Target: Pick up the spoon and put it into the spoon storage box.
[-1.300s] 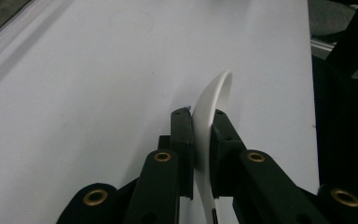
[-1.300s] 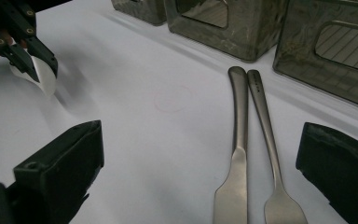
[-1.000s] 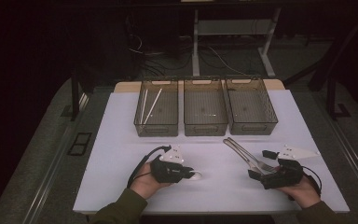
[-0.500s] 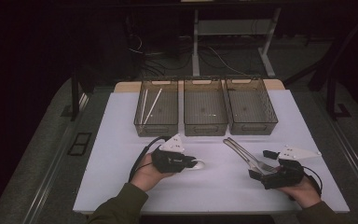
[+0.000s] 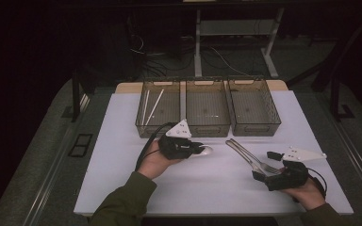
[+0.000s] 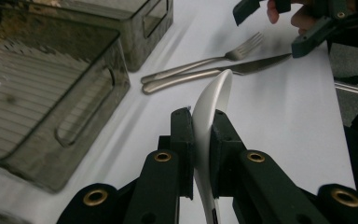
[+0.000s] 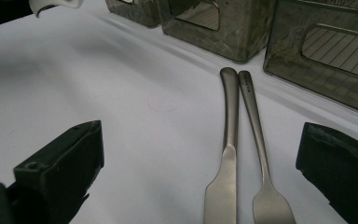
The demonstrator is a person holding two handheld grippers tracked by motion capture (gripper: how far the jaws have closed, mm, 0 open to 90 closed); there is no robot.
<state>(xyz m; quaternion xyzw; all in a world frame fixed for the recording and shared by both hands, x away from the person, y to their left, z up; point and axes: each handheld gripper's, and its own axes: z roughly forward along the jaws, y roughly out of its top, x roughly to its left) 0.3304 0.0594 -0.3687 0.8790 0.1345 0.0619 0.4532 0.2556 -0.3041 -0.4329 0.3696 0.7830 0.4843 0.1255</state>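
My left gripper (image 5: 199,149) is shut on a white spoon (image 5: 207,150) and holds it above the white table, just in front of the bins. In the left gripper view the spoon (image 6: 213,98) stands on edge, pinched between the two black jaws of the left gripper (image 6: 204,128), its bowl pointing away. A steel knife (image 5: 242,151) and fork (image 5: 254,157) lie side by side on the table. My right gripper (image 5: 267,165) rests open at their working ends. In the right gripper view the knife (image 7: 229,140) and fork (image 7: 257,135) lie between the wide-apart jaws of the right gripper (image 7: 200,177).
Three smoky clear bins stand in a row at the back: the left bin (image 5: 156,130) holds thin white sticks (image 5: 153,107), while the middle bin (image 5: 208,129) and right bin (image 5: 259,129) look bare. The white table mat (image 5: 122,141) ends at dark floor on both sides.
My left hand has lifted the spoon and carried it away from the person toward the bins, slightly to the right. The right hand, knife and fork have stayed put.
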